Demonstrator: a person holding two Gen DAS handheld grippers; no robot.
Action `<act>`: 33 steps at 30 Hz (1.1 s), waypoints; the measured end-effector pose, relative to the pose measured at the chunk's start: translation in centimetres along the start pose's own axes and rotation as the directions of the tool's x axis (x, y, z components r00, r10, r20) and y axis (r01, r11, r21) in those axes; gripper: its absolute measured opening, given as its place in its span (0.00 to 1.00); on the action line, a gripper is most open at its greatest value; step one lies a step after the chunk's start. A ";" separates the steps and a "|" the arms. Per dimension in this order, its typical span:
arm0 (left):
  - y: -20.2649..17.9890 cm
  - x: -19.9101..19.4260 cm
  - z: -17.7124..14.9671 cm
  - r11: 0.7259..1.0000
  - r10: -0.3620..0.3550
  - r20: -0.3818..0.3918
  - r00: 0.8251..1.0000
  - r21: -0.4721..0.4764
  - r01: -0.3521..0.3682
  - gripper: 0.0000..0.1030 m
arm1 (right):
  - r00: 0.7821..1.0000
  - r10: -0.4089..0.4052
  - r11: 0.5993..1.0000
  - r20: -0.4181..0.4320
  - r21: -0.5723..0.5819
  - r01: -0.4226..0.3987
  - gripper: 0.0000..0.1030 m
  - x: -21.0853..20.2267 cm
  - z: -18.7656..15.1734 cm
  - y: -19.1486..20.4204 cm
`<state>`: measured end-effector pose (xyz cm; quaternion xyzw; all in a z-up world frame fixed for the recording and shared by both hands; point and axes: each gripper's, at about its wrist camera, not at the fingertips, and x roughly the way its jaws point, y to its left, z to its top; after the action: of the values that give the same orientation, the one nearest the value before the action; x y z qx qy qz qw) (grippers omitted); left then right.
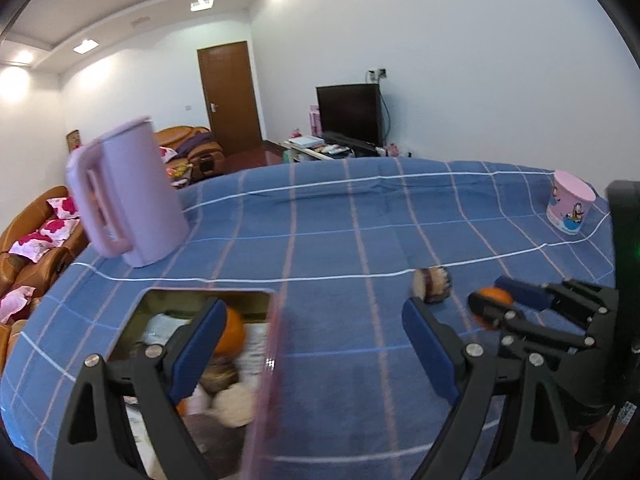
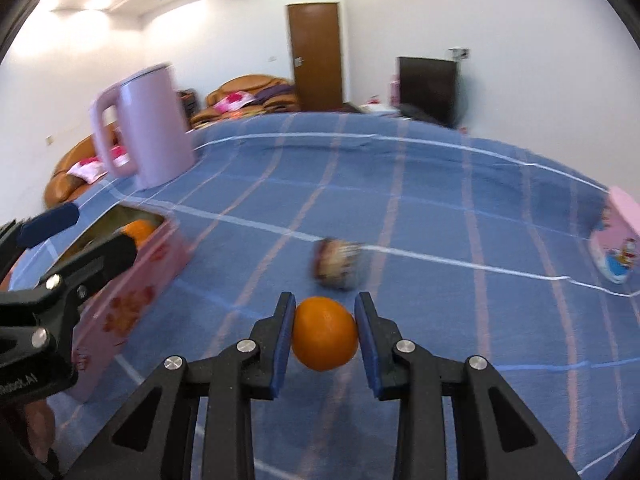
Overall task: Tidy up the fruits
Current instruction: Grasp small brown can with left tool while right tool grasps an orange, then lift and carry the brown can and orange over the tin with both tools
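Near the tabletop's (image 2: 420,208) front edge, the right gripper (image 2: 325,334) has its jaws clamped on an orange (image 2: 325,334). Beside it, a pink box (image 2: 132,300) already holds fruit. One wrapped item (image 2: 338,264) remains out. The left gripper (image 1: 316,344) hangs wide apart, empty.

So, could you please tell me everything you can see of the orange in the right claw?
The orange is small, round and evenly bright, with a smooth, slightly glossy skin. The right claw is shut on it, one blue pad against each side. It sits over the blue checked cloth, right of the pink box; whether it touches the cloth is unclear.
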<state>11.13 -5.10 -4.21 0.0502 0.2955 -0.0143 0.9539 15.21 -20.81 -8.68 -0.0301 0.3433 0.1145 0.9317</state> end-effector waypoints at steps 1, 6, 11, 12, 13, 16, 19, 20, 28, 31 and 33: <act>-0.7 0.7 0.3 1.000 -0.004 -0.012 1.000 -0.001 0.004 0.89 | 1.000 -0.019 1.000 0.009 0.002 0.019 0.32 -0.1 0.1 -0.4; -3.1 3.5 1.0 1.000 -0.025 -0.069 0.997 -0.002 0.025 0.89 | 0.994 -0.099 0.995 0.035 0.031 0.098 0.32 -0.3 0.6 -3.7; -5.6 6.0 1.4 0.999 -0.046 -0.118 0.992 0.020 0.049 0.89 | 0.992 -0.124 0.989 0.033 0.080 0.121 0.32 -0.3 0.6 -6.0; -5.9 6.5 1.4 0.998 -0.050 -0.130 0.990 0.021 0.054 0.89 | 0.992 -0.120 0.989 0.037 0.096 0.116 0.32 -0.4 0.6 -6.5; -6.3 7.0 1.4 0.998 -0.058 -0.144 0.988 0.022 0.061 0.89 | 0.992 -0.121 0.987 0.039 0.106 0.117 0.32 -0.5 0.6 -6.8; -7.2 7.7 1.4 0.997 -0.069 -0.155 0.985 0.036 0.075 0.89 | 0.992 -0.122 0.983 0.042 0.143 0.115 0.32 -0.7 0.5 -7.7; -8.0 8.5 1.5 0.996 -0.077 -0.180 0.981 0.037 0.085 0.88 | 0.990 -0.132 0.981 0.049 0.148 0.123 0.32 -1.0 0.4 -7.8; -8.1 8.9 1.5 0.996 -0.080 -0.193 0.978 0.032 0.088 0.88 | 0.990 -0.133 0.981 0.051 0.147 0.125 0.32 -1.0 0.4 -7.8; -8.2 11.4 1.2 0.990 -0.133 -0.279 0.951 0.000 0.138 0.50 | 0.991 -0.120 0.984 0.064 0.143 0.110 0.32 -1.2 0.3 -7.7; -8.5 11.3 1.1 0.987 -0.154 -0.279 0.948 0.006 0.163 0.35 | 0.992 -0.107 0.987 0.072 0.132 0.097 0.32 -1.3 0.3 -7.3; -8.7 11.3 1.0 0.984 -0.168 -0.278 0.946 0.005 0.176 0.31 | 0.992 -0.101 0.987 0.079 0.130 0.090 0.32 -1.3 0.2 -7.2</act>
<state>20.50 -13.85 -10.52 0.0398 0.4288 -0.0945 0.8976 16.05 -28.05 -7.79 0.0172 0.3081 0.0491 0.9499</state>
